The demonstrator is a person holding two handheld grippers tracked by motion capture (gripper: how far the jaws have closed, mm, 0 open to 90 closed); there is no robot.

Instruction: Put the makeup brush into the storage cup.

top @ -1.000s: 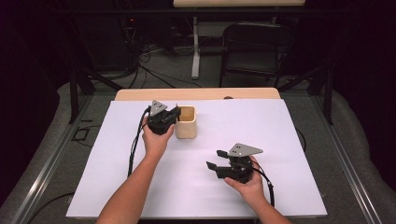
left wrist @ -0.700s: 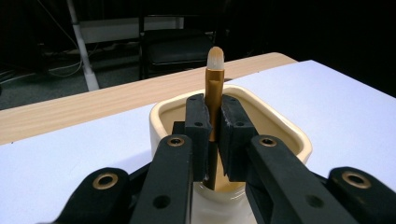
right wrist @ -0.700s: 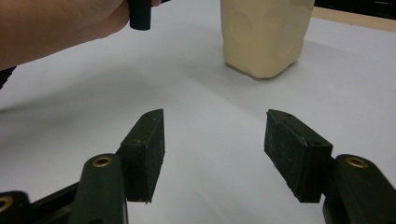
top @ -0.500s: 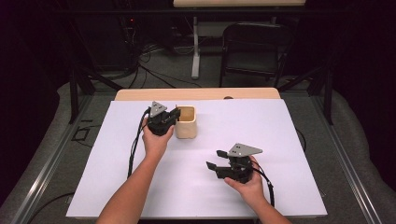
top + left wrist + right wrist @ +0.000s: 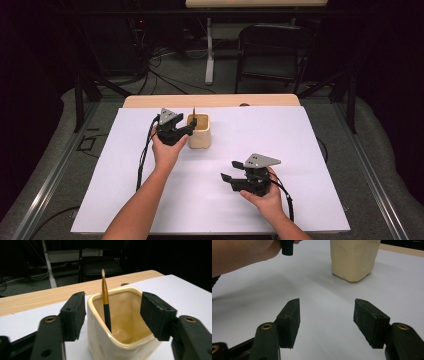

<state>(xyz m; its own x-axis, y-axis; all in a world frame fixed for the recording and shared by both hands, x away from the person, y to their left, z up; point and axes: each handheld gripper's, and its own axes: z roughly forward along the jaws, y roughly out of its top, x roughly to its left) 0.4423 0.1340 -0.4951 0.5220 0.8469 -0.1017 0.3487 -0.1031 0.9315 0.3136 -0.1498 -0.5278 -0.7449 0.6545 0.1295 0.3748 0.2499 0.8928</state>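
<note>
A white sheet covers the tabletop (image 5: 300, 150). A cream cup (image 5: 199, 131) stands on it near the far edge. A thin brush (image 5: 105, 300) leans inside the cup. The left gripper (image 5: 113, 315) is spread wide, one jaw on each side of the cup. The right gripper (image 5: 327, 320) is spread too, low over bare sheet, holding nothing.

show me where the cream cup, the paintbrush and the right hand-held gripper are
cream cup (image 5: 100, 322): left gripper view, on its near outer wall.
paintbrush (image 5: 105, 293): left gripper view, on the gold part of its handle.
right hand-held gripper (image 5: 228, 171): high view, midway between its fingertips.
</note>
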